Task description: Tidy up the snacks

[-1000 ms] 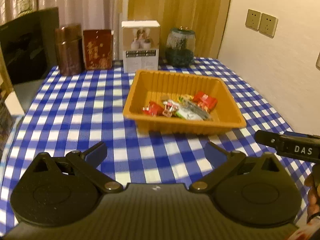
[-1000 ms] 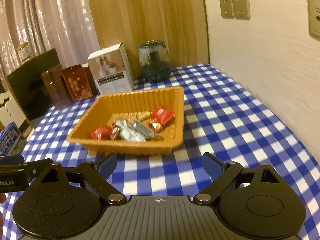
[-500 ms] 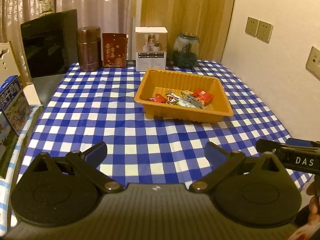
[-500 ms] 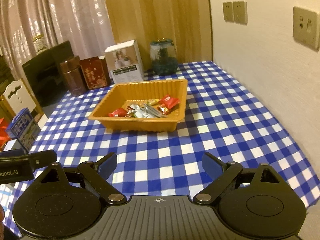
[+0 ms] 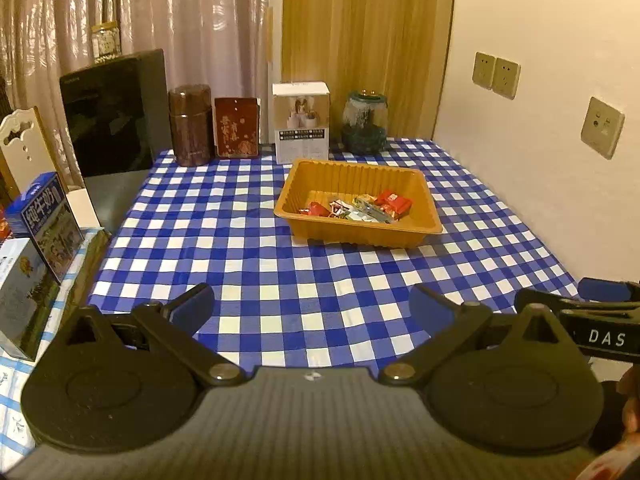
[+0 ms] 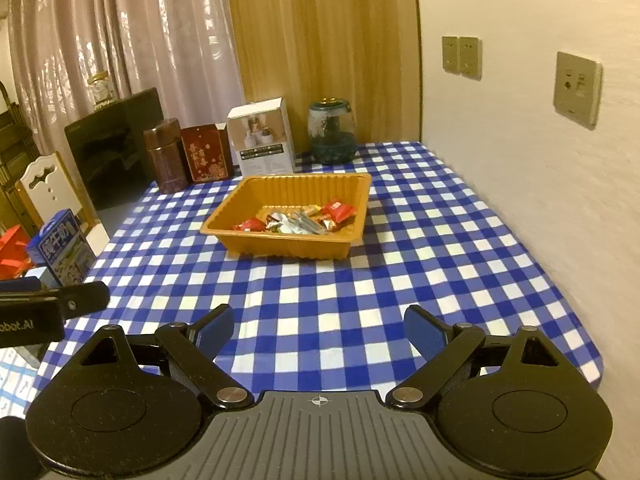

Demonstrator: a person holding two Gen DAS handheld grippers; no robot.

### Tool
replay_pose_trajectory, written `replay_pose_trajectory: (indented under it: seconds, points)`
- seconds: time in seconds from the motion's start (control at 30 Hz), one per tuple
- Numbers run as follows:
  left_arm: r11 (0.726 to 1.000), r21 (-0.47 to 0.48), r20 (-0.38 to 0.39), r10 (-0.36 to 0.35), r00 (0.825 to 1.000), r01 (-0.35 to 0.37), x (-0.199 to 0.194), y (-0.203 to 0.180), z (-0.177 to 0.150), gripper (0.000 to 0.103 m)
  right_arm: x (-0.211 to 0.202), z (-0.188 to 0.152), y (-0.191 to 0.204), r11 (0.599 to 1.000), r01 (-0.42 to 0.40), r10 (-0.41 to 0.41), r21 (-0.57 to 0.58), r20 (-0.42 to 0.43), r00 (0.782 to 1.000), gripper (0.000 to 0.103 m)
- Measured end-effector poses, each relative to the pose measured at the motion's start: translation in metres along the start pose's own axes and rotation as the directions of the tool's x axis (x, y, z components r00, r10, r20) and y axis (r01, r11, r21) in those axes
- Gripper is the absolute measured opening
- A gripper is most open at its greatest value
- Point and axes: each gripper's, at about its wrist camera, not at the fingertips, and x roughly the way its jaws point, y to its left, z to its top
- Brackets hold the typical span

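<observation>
Table [image 5: 280,280] under a blue-and-white checked cloth, pushed against the wall on the right. No loose wrappers visible on the cloth.

Back edge, left to right: brown canister [image 5: 190,124], red tin [image 5: 237,127], white carton [image 5: 302,120], glass jar [image 5: 365,122]. All upright, well apart from the tray.

Orange plastic tray [image 5: 420,230] sits right of centre on the cloth. Wrapped snacks [image 5: 356,208] lie heaped along its near half.

Left gripper [image 5: 312,306]: jaws spread wide, nothing between them. Right gripper [image 6: 318,330]: likewise wide and empty. Both hang over the near table edge, far short of the tray.

Judgement: gathering looks finished; this reads as the closing stand-off. If any piece remains, the next move needs a long reach forward to the tray.
</observation>
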Motion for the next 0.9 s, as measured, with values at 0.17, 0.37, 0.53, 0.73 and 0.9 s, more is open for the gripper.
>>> replay_pose_trajectory:
  seconds: [0.17,0.37,0.53,0.73,0.9]
  points:
    - [1.0,-0.017,0.011,0.009,1.0,-0.009,-0.016,-0.001,-0.005,0.103,-0.017,-0.003,-0.003,1.0,-0.005,0.005,0.008,0.005,1.0,0.091]
    - [1.0,-0.021,0.011,0.013,1.0,-0.013,-0.028,-0.003,-0.011,0.103,-0.032,-0.006,0.0,1.0,-0.01,0.01,-0.007,0.007,1.0,0.091]
    - [1.0,-0.022,0.022,0.007,1.0,-0.007,-0.034,-0.002,-0.013,0.103,-0.039,-0.006,0.003,1.0,-0.01,0.01,-0.016,0.016,1.0,0.091]
    - [1.0,-0.028,0.022,0.009,1.0,-0.008,-0.038,-0.001,-0.014,0.103,-0.042,-0.003,0.003,1.0,-0.016,0.016,-0.011,0.027,1.0,0.091]
    - [1.0,-0.028,0.019,0.008,1.0,-0.007,-0.038,0.001,-0.013,0.103,-0.043,-0.003,0.004,1.0,-0.016,0.016,-0.011,0.025,1.0,0.091]
